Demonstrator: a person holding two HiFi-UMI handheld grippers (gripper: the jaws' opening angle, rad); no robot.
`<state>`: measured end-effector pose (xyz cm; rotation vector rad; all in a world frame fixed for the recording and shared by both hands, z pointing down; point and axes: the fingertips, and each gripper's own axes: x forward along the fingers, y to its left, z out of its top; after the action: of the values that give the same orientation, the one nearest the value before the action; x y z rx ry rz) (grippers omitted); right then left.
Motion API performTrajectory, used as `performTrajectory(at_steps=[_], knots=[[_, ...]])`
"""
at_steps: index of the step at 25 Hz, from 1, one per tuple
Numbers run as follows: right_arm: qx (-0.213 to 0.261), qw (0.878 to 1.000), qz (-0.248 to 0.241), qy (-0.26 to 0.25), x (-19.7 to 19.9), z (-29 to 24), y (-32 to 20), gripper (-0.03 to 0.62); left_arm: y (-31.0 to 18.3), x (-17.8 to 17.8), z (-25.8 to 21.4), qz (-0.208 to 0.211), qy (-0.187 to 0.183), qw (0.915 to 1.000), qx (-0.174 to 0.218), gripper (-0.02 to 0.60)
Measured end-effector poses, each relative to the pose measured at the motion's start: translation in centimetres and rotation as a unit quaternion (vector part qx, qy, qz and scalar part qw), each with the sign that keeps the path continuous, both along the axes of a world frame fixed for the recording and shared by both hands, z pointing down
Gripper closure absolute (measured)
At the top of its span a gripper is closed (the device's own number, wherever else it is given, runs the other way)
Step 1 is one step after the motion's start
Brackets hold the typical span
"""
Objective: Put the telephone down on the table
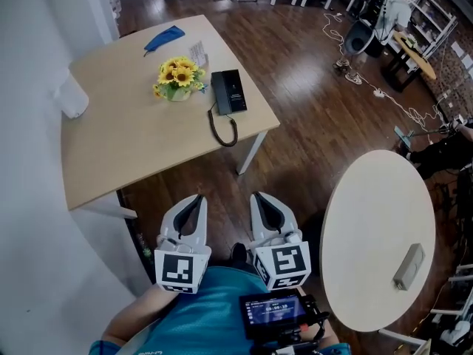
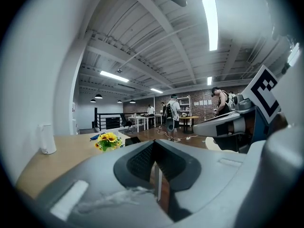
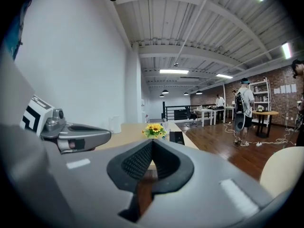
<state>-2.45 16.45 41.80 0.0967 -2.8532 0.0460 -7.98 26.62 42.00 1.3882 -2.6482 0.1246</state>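
Note:
The black telephone [image 1: 228, 92] lies flat near the right edge of the light wooden table [image 1: 126, 143], its cord [image 1: 222, 128] looped toward the table's front. Low in the right gripper view the telephone [image 3: 176, 137] shows past the jaws. Both grippers hang low in the head view, short of the table's near edge and well apart from the phone. My left gripper [image 1: 198, 198] has its jaws closed together with nothing between them, and so does my right gripper [image 1: 259, 197]. In their own views the left gripper [image 2: 154, 144] and the right gripper [image 3: 152, 142] point toward the table.
A pot of yellow flowers [image 1: 177, 78] stands left of the phone, a blue object [image 1: 164, 38] at the far edge, a white cylinder [image 1: 72, 95] by the wall. A round white table [image 1: 380, 235] with a grey item [image 1: 409, 266] stands right. Cables [image 1: 384, 95] cross the floor.

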Motion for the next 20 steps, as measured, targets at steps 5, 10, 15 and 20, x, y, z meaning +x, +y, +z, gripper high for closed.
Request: performTrajectory(at_steps=[5, 10, 15, 20], knots=[[0.001, 1.000, 0.005, 0.001, -0.2, 0.1, 0.4, 0.603, 1.0, -0.3, 0.5, -0.007, 0.009, 0.9999, -0.001, 0.571], [0.002, 1.000, 0.001, 0.001, -0.4, 0.2, 0.7, 0.602, 1.3, -0.5, 0.7, -0.010, 0.010, 0.9999, -0.002, 0.571], [-0.002, 1.000, -0.004, 0.004, -0.3, 0.4, 0.4, 0.603, 0.7, -0.3, 1.1, -0.007, 0.016, 0.9998, -0.006, 0.571], [-0.003, 1.000, -0.003, 0.008, -0.2, 0.7, -0.4, 0.603, -0.2, -0.3, 1.4, -0.002, 0.016, 0.9998, -0.011, 0.571]])
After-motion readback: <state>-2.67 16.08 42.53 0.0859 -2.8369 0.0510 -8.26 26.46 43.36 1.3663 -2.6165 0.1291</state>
